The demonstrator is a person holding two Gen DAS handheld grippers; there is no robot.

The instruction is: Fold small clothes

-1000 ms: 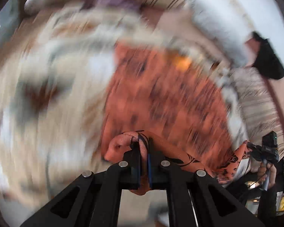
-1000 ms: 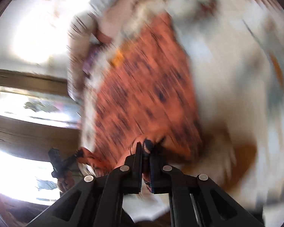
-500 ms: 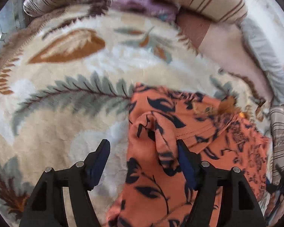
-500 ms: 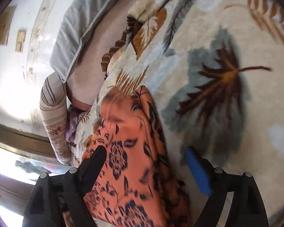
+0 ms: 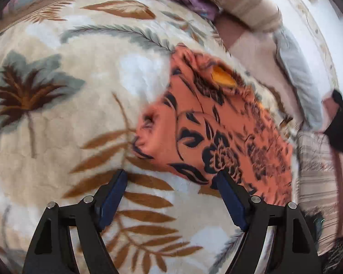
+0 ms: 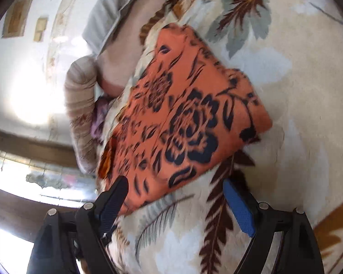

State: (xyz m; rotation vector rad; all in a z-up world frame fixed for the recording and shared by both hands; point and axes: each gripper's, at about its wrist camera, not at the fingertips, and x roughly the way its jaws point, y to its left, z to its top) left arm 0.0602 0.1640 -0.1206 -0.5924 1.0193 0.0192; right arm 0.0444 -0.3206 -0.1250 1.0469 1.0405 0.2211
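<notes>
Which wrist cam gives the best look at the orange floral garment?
Right wrist: the folded orange garment with black flower print fills mid-frame, with three edges and the near corners visible. Left wrist shows it blurrier, pushed right, a rumpled end nearest, its near edge partly behind the left gripper's finger.

Orange garment on a leaf-print blanket

The left tongs [image 5: 171,178], just opening with jaws wide and nothing between, hover over the blanket [image 5: 68,114]; the folded orange floral garment [image 5: 217,125] lies flat just beyond.

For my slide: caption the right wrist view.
Open right gripper above folded orange floral garment on leaf-print blanket.
</notes>
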